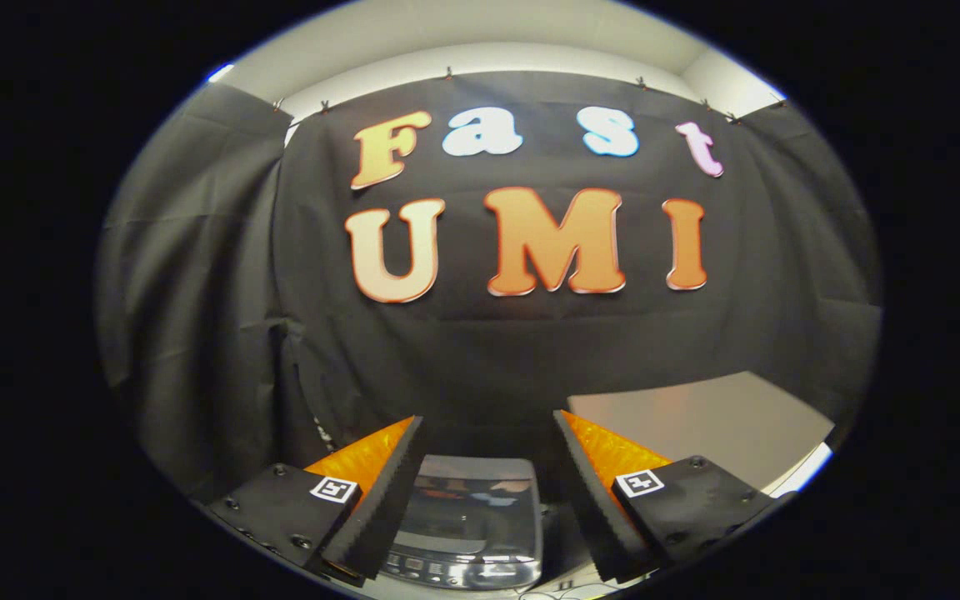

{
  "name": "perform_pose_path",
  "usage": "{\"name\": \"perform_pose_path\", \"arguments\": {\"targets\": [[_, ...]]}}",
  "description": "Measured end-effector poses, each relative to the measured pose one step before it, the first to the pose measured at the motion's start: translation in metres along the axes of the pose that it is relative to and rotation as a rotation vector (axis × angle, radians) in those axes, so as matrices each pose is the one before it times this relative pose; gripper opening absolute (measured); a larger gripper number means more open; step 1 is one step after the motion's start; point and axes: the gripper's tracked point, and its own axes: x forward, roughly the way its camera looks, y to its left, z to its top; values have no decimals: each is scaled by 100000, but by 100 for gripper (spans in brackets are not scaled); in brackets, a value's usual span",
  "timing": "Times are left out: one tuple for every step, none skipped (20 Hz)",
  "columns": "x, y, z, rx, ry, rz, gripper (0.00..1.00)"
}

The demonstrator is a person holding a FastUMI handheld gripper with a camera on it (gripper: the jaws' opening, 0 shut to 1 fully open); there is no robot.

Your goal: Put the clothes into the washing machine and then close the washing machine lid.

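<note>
I am holding the gripper (488, 433) level, fingers apart and gripping nothing. The washing machine (472, 525) is sitting below and between the fingers, its glossy lid (473, 500) appearing down; I am seeing no clothes.

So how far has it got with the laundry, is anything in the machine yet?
Hard to say what's inside. The washing machine sits below, seen between the fingers, and its glossy lid looks closed. The gripper is open and holds nothing, hanging above the machine. A pale table stands beyond the right finger. So either the job hasn't started or it's finished; this picture can't settle which.
</note>
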Motion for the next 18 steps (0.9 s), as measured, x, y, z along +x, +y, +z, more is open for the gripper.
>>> {"name": "perform_pose_path", "arguments": {"targets": [[-806,-2311,761,483,-2146,-1943,97],[-681,-2312,904,-143,-1695,-1636,97],[-354,-1943,644,-869,-1823,-1727,97],[-334,-2174,764,-1407,-525,-1448,97],[-199,-1837,648,-1461,-731,-639,97],[-205,-1909,253,-914,659,-756,97],[-180,-1651,134,-295,62,240,97],[-265,-1681,22,-308,1025,-347,97],[-275,-1575,-11,325,-32,189,97],[-244,-1489,40,124,-143,214,97],[-144,-1437,-235,102,276,-21,97],[-171,-1276,-180,730,-63,35,97],[-151,-1168,-66,340,-190,252,97],[-46,-1128,-163,-47,285,-50,97],[-588,-1344,37,-913,-223,-85,97],[-55,-960,69,-441,-566,-295,97],[5,-1109,133,221,-805,-809,97],[7,-719,33,685,-604,-241,97]]}}
